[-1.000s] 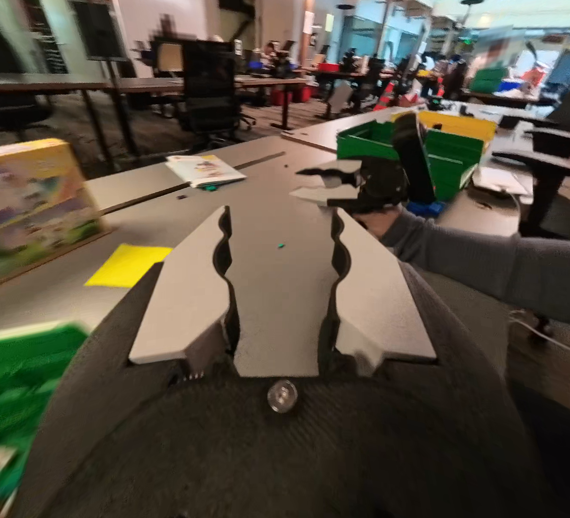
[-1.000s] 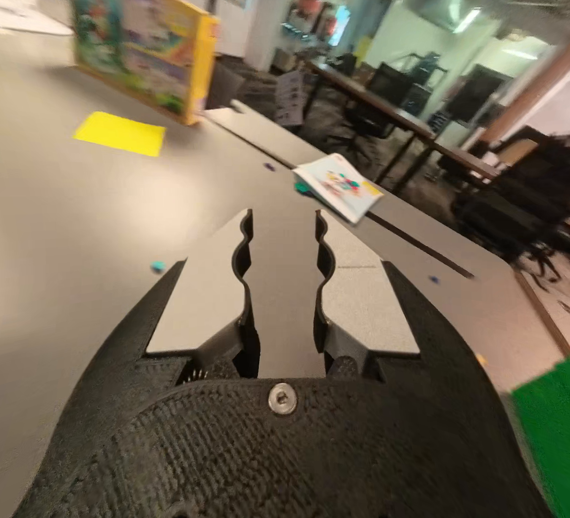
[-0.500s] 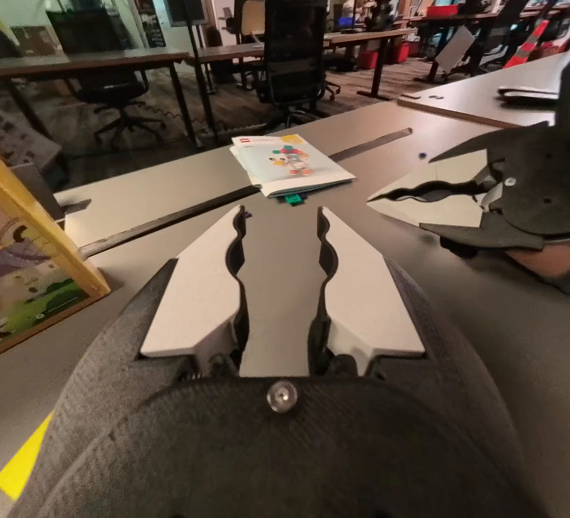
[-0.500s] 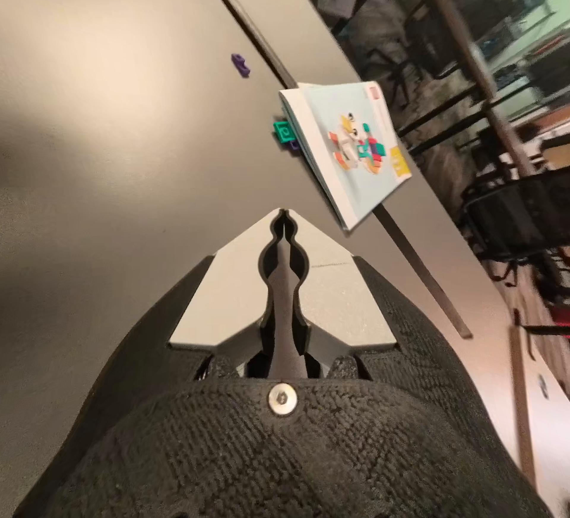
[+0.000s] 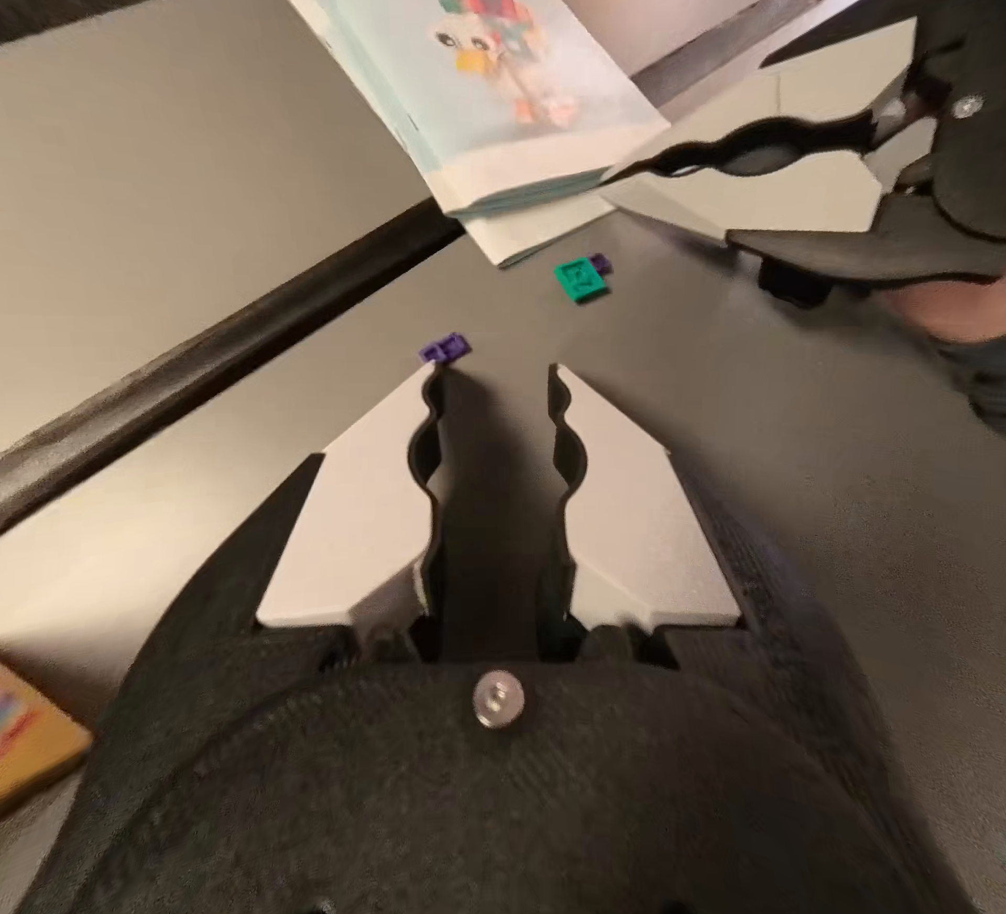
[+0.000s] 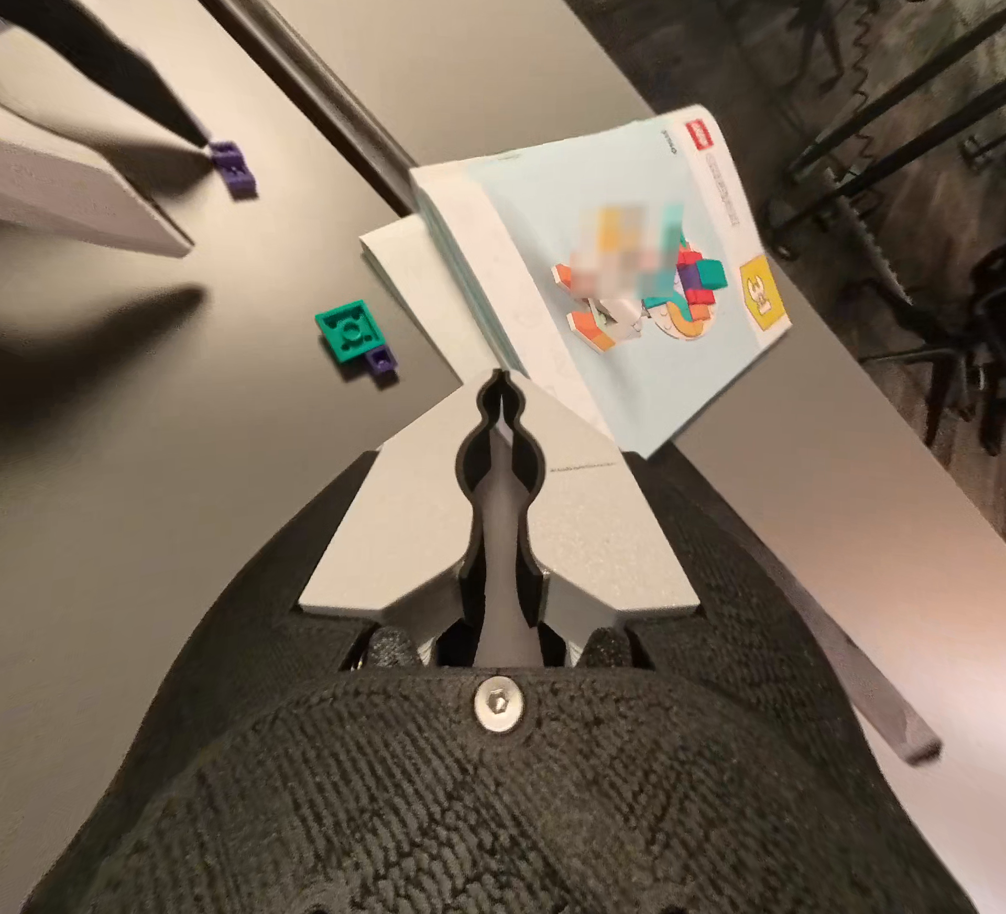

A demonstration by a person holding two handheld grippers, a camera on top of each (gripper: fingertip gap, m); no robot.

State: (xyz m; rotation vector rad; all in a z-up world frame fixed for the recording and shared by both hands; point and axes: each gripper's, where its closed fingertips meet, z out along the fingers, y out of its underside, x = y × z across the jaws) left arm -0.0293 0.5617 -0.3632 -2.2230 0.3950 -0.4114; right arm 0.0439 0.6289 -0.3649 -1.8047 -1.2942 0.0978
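Note:
My left gripper (image 5: 495, 371) is open and empty, low over the grey table. Its left fingertip is right next to a small purple brick (image 5: 445, 348). A green square plate (image 5: 580, 281) lies farther ahead with a tiny purple piece (image 5: 600, 263) against it. My right gripper (image 6: 498, 376) is shut, with its tips against the near corner of a pale blue booklet (image 6: 626, 262). I cannot tell if a page is pinched. It also shows in the left wrist view (image 5: 609, 179). The right wrist view shows the left gripper (image 6: 193, 194), purple brick (image 6: 234, 169) and green plate (image 6: 348, 330).
A dark seam (image 5: 218, 343) between two tabletops runs under the booklet (image 5: 473, 71). A yellow box corner (image 5: 32, 735) sits at the near left. A person's hand (image 5: 947, 311) holds the right gripper. Chair legs (image 6: 871, 71) stand on the floor beyond the table edge. Tip to tip, the grippers are about 10 cm apart. The green square plate (image 5: 580, 281) is about equally far from each gripper, around 5 cm. It is also in sight in the right wrist view (image 6: 350, 330).
Both grippers moved forward and down to the booklet and bricks. The right gripper went from open to shut and reached the booklet's corner. The left stayed open.

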